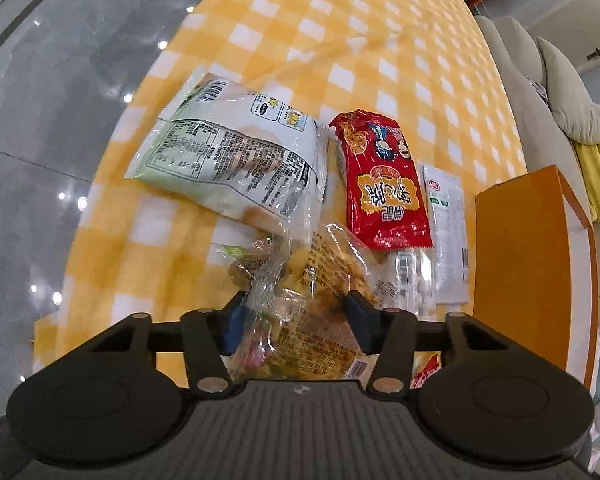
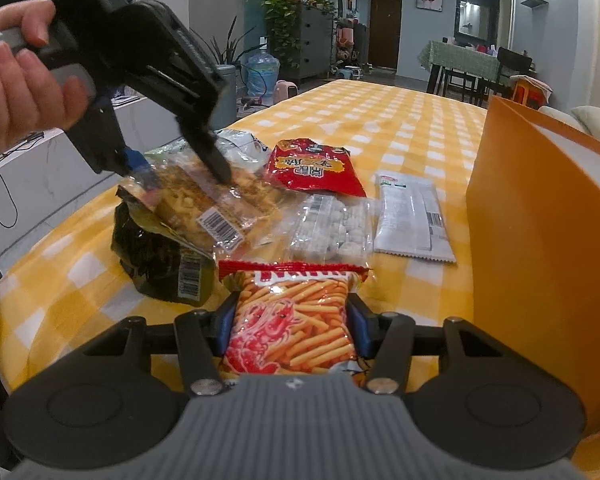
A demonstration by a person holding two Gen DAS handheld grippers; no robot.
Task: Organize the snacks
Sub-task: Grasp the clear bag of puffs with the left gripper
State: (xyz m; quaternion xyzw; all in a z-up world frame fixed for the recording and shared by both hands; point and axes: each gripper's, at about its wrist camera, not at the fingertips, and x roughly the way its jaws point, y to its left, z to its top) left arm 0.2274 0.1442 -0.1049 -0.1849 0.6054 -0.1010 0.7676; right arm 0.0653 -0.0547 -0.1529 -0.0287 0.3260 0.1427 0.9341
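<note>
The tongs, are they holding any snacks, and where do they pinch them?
The left tongs pinch the clear yellow snack bag across its upper end. The right tongs squeeze the shrimp-stick bag by its two sides, near the middle.

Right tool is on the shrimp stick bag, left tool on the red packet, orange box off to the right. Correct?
Not quite. In the right wrist view the left tool is on the clear snack bag, not the red packet, which lies untouched. The right tool does straddle the shrimp stick bag, with the orange box at right.
</note>
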